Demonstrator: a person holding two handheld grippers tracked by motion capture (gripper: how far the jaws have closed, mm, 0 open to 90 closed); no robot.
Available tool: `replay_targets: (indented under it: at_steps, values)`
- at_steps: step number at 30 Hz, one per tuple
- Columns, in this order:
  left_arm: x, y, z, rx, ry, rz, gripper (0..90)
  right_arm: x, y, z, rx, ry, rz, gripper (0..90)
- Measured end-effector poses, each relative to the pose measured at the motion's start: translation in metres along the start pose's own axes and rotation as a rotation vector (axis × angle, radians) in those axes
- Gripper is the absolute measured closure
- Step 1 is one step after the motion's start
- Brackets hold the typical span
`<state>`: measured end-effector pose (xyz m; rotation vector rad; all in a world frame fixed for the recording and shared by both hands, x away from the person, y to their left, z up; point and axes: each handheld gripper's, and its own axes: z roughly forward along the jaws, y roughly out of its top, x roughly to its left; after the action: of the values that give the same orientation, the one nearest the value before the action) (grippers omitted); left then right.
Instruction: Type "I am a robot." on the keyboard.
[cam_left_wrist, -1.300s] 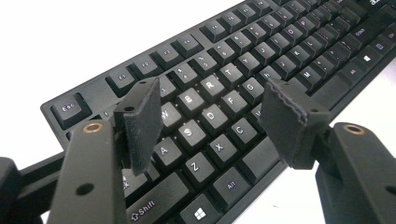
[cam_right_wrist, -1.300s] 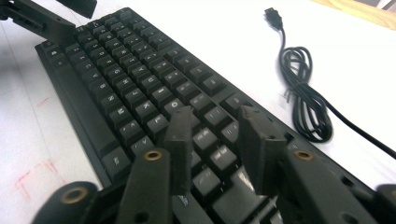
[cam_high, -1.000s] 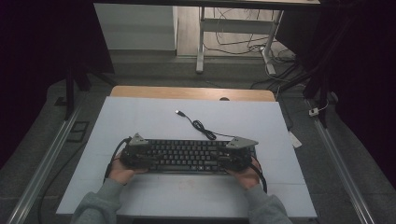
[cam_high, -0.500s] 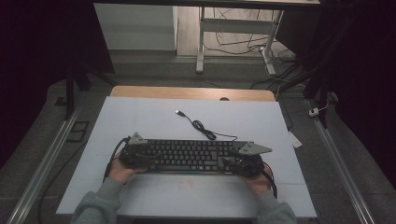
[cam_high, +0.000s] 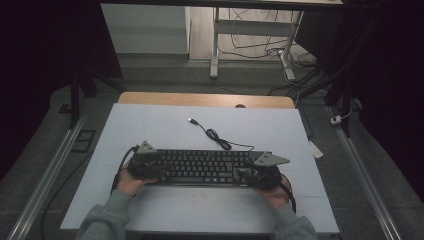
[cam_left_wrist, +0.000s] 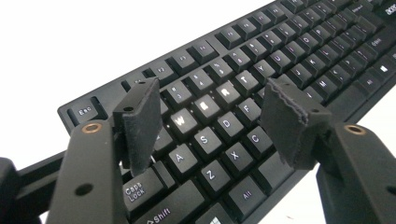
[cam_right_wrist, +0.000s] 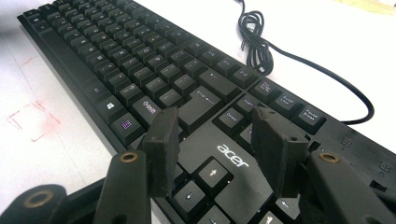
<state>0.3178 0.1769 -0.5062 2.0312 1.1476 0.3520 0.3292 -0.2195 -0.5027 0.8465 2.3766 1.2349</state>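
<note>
Nearest in the left gripper view, the left gripper (cam_left_wrist: 210, 121) hangs over the keyboard (cam_left_wrist: 280, 60) with its jaws apart, nothing between the pads; the jaws have just been closing a little. The pads (cam_left_wrist: 140, 121) are dark, rough foam slabs with frayed edges, bolted to black arms with brass-coloured rivets. Beneath them the white key legends read Shift, Caps Lock, Alt, then A, S, Z, X, C, D, and farther up W, E, R, T, with Esc at the upper left corner of the board.

In the right gripper view, the right gripper (cam_right_wrist: 215, 149) also stands wide, jaws apart and clamped on nothing, just opened a touch further. Between its pads sits the word "acer" in pale letters on a matte black plastic panel, arrow keys below it, an Enter key and Delete beyond.

Farther up that frame the keyboard's thin black cable (cam_right_wrist: 254, 44) lies bundled in a loose coil on the white table (cam_right_wrist: 327, 37). Faint red pencil marks (cam_right_wrist: 32, 121) show at the left edge.

In the high view the long, flat, black keyboard lies across the lower middle of the pale sheet, one gripper at each end, the cable trailing toward the upper centre and ending in a USB plug (cam_high: 191, 120).
</note>
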Motion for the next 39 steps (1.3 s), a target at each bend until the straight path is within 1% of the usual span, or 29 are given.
replay_targets:
  at_steps: [5, 12, 15, 16, 18, 20, 23, 27, 32, 39]
  values:
    - [-0.001, 0.003, 0.004, -0.005, 0.003, 0.005, 46.6, 0.001, 0.000, 0.002, 0.005, 0.001, -0.002, 51.7]
    - [-0.008, 0.009, 0.013, 0.002, -0.012, 0.045, 58.0, 0.001, 0.000, 0.002, 0.012, -0.002, -0.006, 51.6]
    - [-0.010, 0.011, 0.016, 0.008, -0.033, 0.074, 66.2, 0.001, 0.000, 0.002, 0.012, -0.002, -0.007, 51.5]
    - [-0.012, 0.011, 0.016, 0.011, -0.035, 0.089, 69.3, 0.001, 0.000, 0.003, 0.013, -0.002, -0.007, 51.5]
    - [-0.014, 0.013, 0.018, 0.014, -0.034, 0.106, 74.8, 0.001, 0.000, 0.003, 0.013, 0.001, -0.006, 51.5]
    - [-0.015, 0.014, 0.020, 0.015, -0.035, 0.114, 80.6, 0.001, 0.000, 0.004, 0.016, 0.002, -0.009, 51.4]
    - [-0.016, 0.016, 0.024, 0.022, -0.037, 0.114, 88.4, 0.001, 0.000, 0.004, 0.018, 0.001, -0.011, 51.3]
    - [-0.017, 0.017, 0.031, 0.048, -0.043, 0.117, 88.8, 0.001, 0.000, 0.004, 0.019, -0.001, -0.011, 51.2]
    - [-0.020, 0.020, 0.038, 0.055, -0.045, 0.119, 88.8, 0.001, -0.001, 0.005, 0.022, -0.002, -0.008, 51.1]
    - [-0.022, 0.021, 0.042, 0.067, -0.044, 0.122, 88.8, 0.001, -0.001, 0.005, 0.027, -0.004, -0.006, 50.8]
